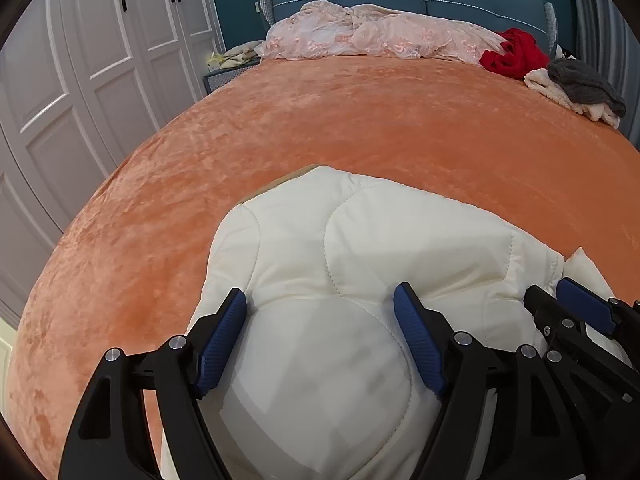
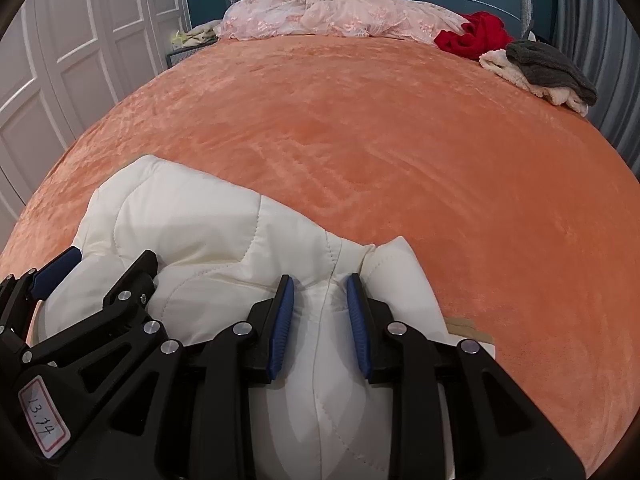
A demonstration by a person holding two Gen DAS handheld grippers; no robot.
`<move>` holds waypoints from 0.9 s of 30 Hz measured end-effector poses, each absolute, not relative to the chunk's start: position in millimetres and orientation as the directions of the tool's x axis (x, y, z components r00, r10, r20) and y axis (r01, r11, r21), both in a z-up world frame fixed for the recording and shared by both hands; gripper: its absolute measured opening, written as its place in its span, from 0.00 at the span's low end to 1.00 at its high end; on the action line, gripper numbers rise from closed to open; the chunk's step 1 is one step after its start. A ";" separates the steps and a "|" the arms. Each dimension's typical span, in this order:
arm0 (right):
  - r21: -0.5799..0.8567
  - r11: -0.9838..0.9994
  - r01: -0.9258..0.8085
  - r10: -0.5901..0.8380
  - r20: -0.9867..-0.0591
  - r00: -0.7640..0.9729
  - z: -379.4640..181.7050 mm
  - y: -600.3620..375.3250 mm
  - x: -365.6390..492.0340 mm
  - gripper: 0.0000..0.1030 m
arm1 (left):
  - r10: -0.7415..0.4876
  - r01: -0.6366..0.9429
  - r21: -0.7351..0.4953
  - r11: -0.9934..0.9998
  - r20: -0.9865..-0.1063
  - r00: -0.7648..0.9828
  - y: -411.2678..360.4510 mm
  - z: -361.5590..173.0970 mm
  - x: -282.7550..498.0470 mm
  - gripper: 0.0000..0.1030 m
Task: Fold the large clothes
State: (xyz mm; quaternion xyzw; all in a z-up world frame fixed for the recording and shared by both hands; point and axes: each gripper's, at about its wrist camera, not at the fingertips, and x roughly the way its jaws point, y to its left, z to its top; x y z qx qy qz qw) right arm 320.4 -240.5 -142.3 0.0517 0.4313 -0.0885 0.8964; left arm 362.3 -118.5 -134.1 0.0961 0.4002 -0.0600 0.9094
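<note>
A: We begin at the left gripper [image 1: 320, 320]. Its blue ribbed fingers [image 1: 224, 336] stand wide, one on each side of a puffed panel of the white jacket [image 1: 360, 240]. We cannot tell whether the pads press the padding or merely flank it.

B: On the right gripper [image 2: 320, 312] the fingers [image 2: 282, 316] are much closer together, and a ridge of the jacket along a stitched seam rises between them. We judge this a pinch on the fabric.

A: Where does the jacket lie?

B: At the near edge of the bed [image 1: 360, 120], directly under both grippers, which sit side by side on it. It is bunched into a compact bundle, not spread flat.

A: Progress, as we judge it: some folding appears done, since no sleeve hangs loose in either view. The bundle remains lumpy, with a flap [image 2: 400, 276] standing up on the right. Flattening and squaring remain.

B: Materials next. The jacket is smooth, slightly glossy cloth, quilted in curved stitch lines over soft fill. It will likely spring back when released.

A: The bed cover is orange plush with a crushed nap. Farther off lie a pink floral quilt [image 1: 380, 32], a red garment [image 1: 514, 54] and a grey knit [image 1: 584, 84] on a cream fleece piece [image 1: 560, 94], presumably still awaiting folding.
</note>
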 end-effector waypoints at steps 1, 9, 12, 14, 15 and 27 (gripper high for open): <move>0.018 0.979 0.204 -0.113 -0.781 0.615 -142.7 -240.8 320.3 0.25 | -0.031 0.185 0.128 0.974 -0.738 0.674 -118.4 -135.1 362.7 0.71; 0.021 0.978 0.208 -0.117 -0.768 0.630 -144.7 -241.3 319.5 0.25 | -0.023 0.180 0.138 0.974 -0.730 0.683 -119.7 -137.5 364.0 0.72; 0.027 0.978 0.209 -0.115 -0.762 0.637 -144.9 -241.6 318.1 0.25 | -0.021 0.178 0.141 0.974 -0.727 0.687 -119.5 -137.5 363.8 0.72; 0.048 0.977 0.206 -0.099 -0.757 0.645 -143.3 -244.1 315.7 0.25 | -0.020 0.178 0.142 0.974 -0.726 0.687 -119.7 -136.7 363.0 0.72; 0.062 0.977 0.204 -0.088 -0.757 0.647 -142.0 -246.0 314.0 0.25 | -0.023 0.179 0.139 0.974 -0.727 0.687 -119.3 -135.2 362.1 0.72; 0.139 0.983 0.118 0.041 -0.799 0.601 -92.0 -247.1 205.9 0.26 | -0.105 0.221 0.058 0.974 -0.744 0.659 -84.1 -94.1 288.8 0.77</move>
